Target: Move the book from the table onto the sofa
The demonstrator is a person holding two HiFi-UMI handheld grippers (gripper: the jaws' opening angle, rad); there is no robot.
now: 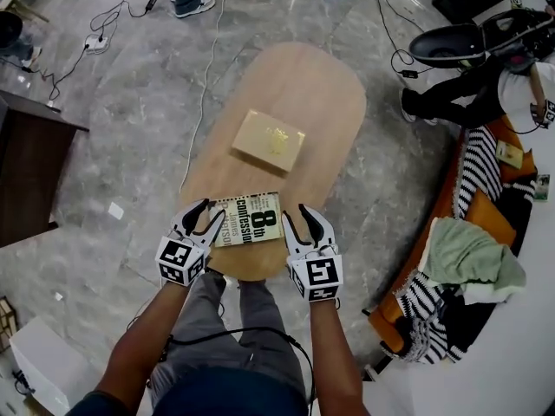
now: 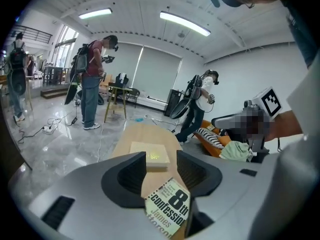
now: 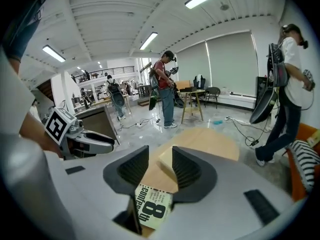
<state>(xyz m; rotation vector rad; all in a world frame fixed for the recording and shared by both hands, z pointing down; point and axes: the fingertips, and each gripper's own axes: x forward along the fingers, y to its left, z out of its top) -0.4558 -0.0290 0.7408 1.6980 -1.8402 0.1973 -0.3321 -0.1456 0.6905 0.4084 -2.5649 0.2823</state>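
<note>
Fingers of left gripper [image 1: 213, 209] and right gripper [image 1: 292, 210] stand apart, flanking the book [image 1: 251, 219]; likely a light, floppy paperback, so pinch its left and right edges together

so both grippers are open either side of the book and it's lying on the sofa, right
No: the book lies on the table, not the sofa, as the head view shows. The left gripper and right gripper are open beside it.
</note>
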